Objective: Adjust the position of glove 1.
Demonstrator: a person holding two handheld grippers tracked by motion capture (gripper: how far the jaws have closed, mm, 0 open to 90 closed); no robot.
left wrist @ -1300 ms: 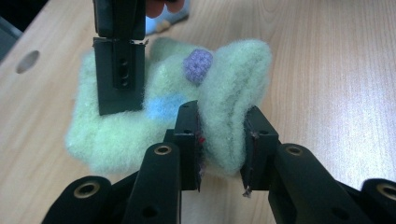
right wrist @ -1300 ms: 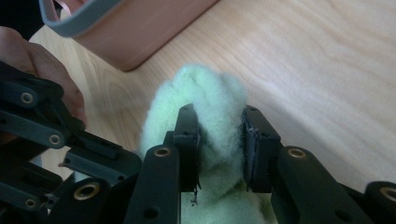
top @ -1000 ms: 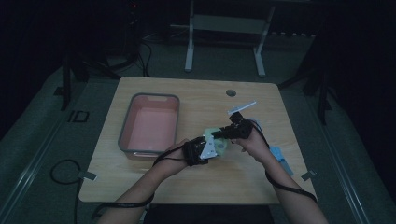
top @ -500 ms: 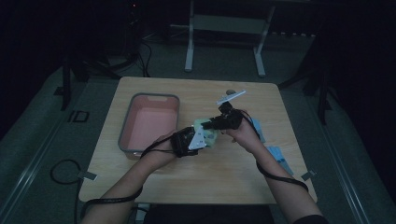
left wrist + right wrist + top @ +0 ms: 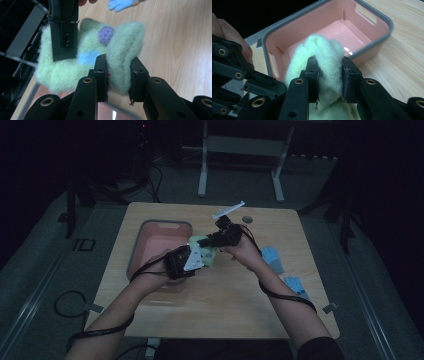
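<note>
Pink bin (image 5: 155,240) apparently just behind clamped fuzzy sock (image 5: 90,57).

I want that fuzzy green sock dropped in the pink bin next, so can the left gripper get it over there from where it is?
Probably yes. The left gripper sits at the pink bin rim, jaws shut on the green sock, with the bin open. But the right gripper is clamped on the sock too and would need to let go.

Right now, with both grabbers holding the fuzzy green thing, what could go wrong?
1. The left gripper and right gripper both pinch the fluffy green sock; pulling apart could stretch it or slip a grip.
2. It hangs near the pink bin rim; released early, it might land outside on the table.
</note>
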